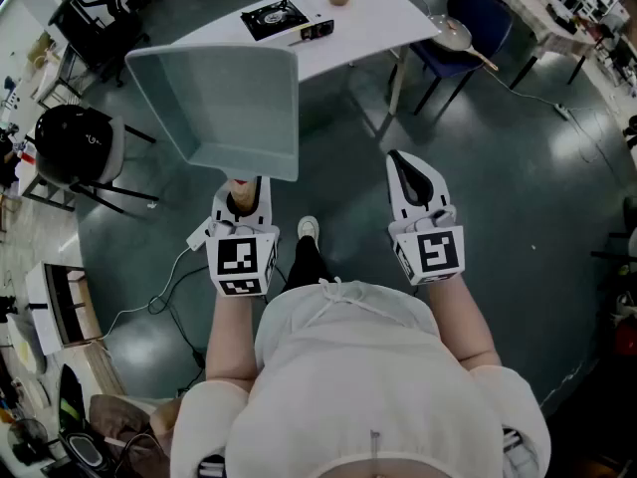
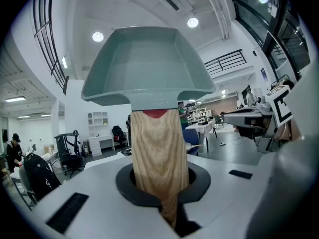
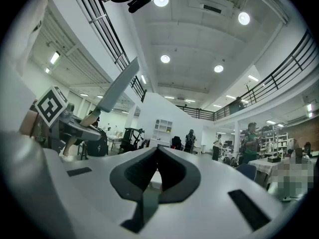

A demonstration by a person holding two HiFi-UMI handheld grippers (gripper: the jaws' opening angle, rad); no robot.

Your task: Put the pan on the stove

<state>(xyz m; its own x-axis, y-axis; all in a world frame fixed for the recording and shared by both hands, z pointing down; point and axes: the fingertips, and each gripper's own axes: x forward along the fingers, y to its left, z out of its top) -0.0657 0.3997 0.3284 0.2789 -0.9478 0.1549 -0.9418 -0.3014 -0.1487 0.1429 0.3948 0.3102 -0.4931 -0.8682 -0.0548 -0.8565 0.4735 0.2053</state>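
I hold the grey-green square wooden-handled pan (image 1: 224,108) clamped in the left tongs (image 1: 244,195), right tongs (image 1: 397,157) closed empty; placement on the distant black tabletop stove (image 1: 275,17) remains.

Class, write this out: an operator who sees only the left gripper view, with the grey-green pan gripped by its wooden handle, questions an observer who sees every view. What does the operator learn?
Operator: Where is the stove?
Observer: The head view shows the stove on the white table, well beyond the pan.
Operator: Do the right tongs carry anything?
Observer: No. In the right gripper view the right tongs are shut with nothing between them.
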